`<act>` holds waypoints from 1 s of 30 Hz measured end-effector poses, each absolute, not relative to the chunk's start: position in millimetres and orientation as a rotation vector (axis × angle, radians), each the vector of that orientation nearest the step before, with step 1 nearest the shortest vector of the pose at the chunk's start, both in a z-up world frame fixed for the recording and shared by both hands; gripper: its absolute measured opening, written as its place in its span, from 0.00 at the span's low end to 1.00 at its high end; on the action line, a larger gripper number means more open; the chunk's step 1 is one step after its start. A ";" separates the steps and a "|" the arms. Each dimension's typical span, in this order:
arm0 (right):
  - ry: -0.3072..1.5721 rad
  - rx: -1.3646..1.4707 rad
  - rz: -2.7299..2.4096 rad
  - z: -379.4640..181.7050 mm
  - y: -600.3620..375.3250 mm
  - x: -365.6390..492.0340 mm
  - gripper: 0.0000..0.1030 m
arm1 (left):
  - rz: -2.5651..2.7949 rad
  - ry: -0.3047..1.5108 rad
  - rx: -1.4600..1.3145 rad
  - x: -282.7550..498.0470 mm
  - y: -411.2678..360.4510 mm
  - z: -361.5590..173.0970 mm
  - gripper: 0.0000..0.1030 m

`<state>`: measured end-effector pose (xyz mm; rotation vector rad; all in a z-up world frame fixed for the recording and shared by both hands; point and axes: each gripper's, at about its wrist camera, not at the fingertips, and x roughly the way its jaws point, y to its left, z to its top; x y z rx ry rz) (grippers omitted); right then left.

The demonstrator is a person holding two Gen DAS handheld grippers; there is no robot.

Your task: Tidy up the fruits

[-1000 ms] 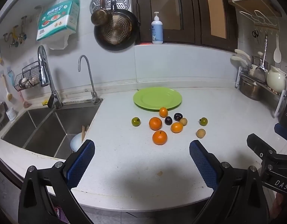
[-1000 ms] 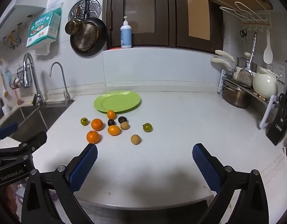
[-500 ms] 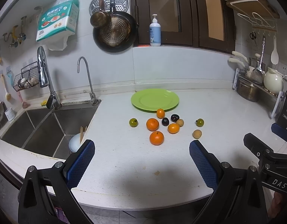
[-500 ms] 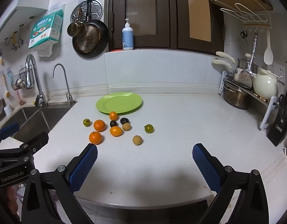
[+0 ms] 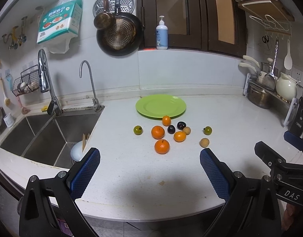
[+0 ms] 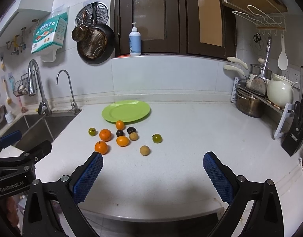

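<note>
Fruits (image 5: 161,146) lie loose on the tabletop (image 5: 131,169) just in front of our bare green plate (image 5: 160,105). We hold left tongs (image 5: 149,169) and right tongs (image 6: 153,170) spread, gripping nothing. We should take the nearest orange first, closing gently around its middle.

A home kitchen.
Steel sink (image 5: 42,136) and tap (image 5: 45,79) at 9 o'clock, pan (image 5: 119,33) hung at 12, pots (image 5: 259,96) at 3.

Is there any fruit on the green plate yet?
No, the green plate is bare, and all the fruit, like the nearest orange, sits on the counter.
</note>
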<state>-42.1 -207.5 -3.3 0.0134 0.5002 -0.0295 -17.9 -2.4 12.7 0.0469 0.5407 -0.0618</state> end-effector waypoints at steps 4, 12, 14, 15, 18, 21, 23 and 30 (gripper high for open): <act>0.502 0.016 -0.026 -4.1 -209.1 -41.9 0.99 | -0.060 0.544 0.047 -17.2 -2.8 13.4 1.00; 0.504 0.016 -0.023 -5.6 -209.7 -41.2 0.99 | -0.057 0.552 0.049 -15.4 -4.2 12.9 1.00; 0.504 0.017 -0.022 -5.7 -210.3 -41.1 0.99 | -0.058 0.554 0.049 -14.8 -4.2 12.8 1.00; 0.505 0.016 -0.022 -5.4 -210.1 -41.0 0.99 | -0.058 0.555 0.050 -14.5 -4.1 12.4 1.00; 0.505 0.017 -0.022 -5.6 -209.8 -41.1 0.99 | -0.059 0.557 0.049 -13.3 -4.5 13.2 1.00; 0.506 0.018 -0.021 -5.8 -210.2 -40.5 0.99 | -0.059 0.557 0.051 -12.9 -5.0 13.1 1.00; 0.507 0.019 -0.022 -6.2 -210.6 -40.7 0.99 | -0.059 0.557 0.052 -12.8 -5.2 13.0 1.00; 0.510 0.018 -0.018 -6.2 -210.7 -38.8 0.99 | -0.057 0.557 0.053 -12.5 -5.3 12.6 1.00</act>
